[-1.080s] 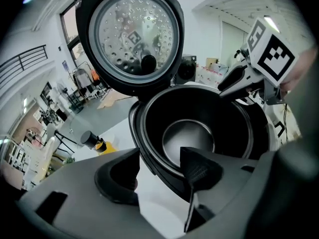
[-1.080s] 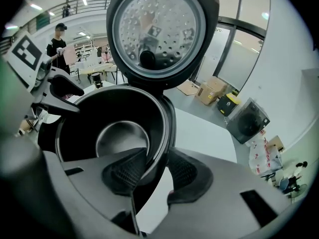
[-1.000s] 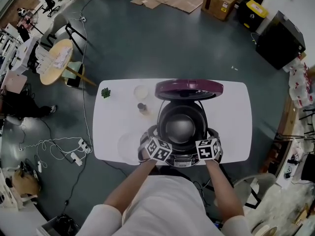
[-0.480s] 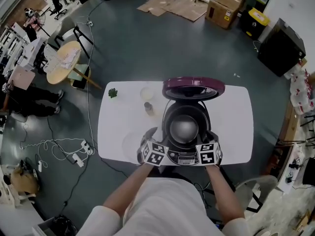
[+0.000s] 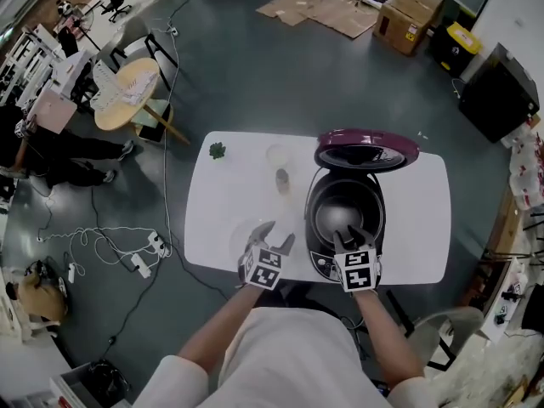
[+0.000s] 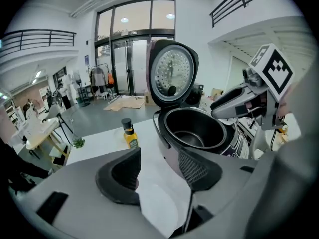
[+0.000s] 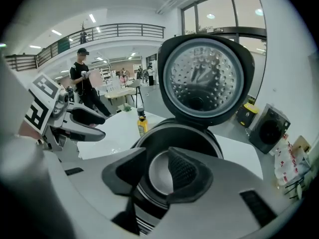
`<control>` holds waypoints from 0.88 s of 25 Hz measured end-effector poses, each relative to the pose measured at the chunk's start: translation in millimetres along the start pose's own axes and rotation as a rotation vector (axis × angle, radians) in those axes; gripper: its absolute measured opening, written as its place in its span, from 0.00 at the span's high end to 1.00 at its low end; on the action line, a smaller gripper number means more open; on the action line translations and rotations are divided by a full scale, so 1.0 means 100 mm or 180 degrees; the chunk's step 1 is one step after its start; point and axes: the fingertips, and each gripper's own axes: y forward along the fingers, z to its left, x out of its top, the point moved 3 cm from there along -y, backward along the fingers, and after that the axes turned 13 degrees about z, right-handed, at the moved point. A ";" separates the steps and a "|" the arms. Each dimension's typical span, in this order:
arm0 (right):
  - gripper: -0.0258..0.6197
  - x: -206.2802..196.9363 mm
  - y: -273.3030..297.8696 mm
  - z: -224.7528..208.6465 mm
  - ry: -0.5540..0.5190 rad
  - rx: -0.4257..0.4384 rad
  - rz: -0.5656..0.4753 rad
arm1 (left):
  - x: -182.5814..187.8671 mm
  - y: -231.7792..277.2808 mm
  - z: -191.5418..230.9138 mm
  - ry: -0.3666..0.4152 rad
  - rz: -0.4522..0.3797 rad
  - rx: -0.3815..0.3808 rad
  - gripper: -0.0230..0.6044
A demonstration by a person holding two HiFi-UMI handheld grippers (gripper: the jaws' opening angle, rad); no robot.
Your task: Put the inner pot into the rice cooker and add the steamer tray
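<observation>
Found pot seated inside cooker at the right of the white surface, with lid standing upright at the rear and the pot's bare bottom showing. Noted left gripper held above the surface just beside the cooker's front left, jaws apart with only bare surface seen between them. Noted right gripper held over the cooker's front rim and angled down toward the pot, jaws likewise apart and gripping nothing, and recorded bottle upright on the surface left of the cooker, apart from both grippers.
</observation>
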 end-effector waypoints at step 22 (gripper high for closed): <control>0.74 0.31 0.59 1.57 -0.0173 0.0417 0.0231 | -1.02 -0.18 1.04 -0.0322 0.0104 -0.0238 0.57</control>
